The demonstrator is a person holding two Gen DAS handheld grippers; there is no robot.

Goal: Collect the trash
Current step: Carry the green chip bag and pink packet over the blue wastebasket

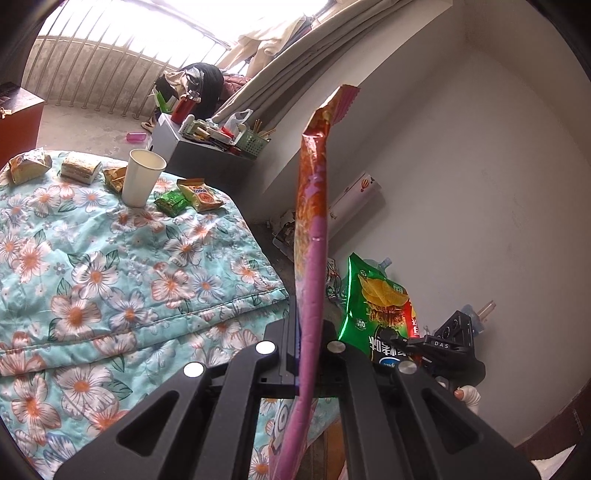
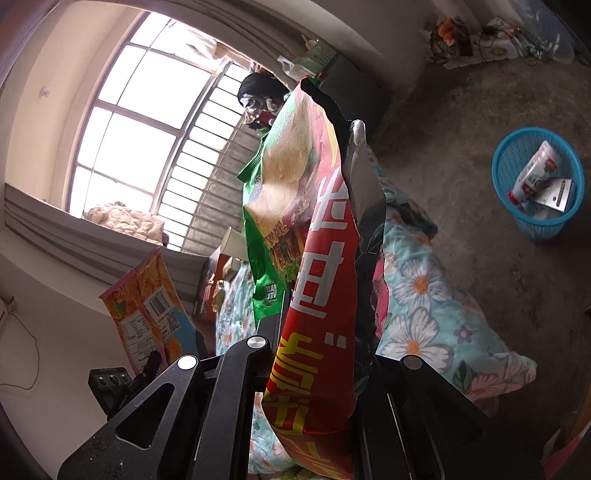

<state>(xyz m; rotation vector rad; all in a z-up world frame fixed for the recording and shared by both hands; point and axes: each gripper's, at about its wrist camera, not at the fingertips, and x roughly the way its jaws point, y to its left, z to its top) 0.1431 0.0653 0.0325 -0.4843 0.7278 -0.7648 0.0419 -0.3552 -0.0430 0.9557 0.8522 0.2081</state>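
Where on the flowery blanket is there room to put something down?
The near part of the floral quilt is bare, from the paper cup toward the camera. The far edge is crowded: cup, green packet, orange packet and wrapped snacks.

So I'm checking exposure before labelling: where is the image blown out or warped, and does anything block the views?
Left wrist view: the window is blown out white, and its bars bow with fisheye distortion. The purple snack bag in the left gripper crosses mid-frame. Right wrist view: window glare again, with curved frames; the green and red chip bag in the right gripper hides the centre.
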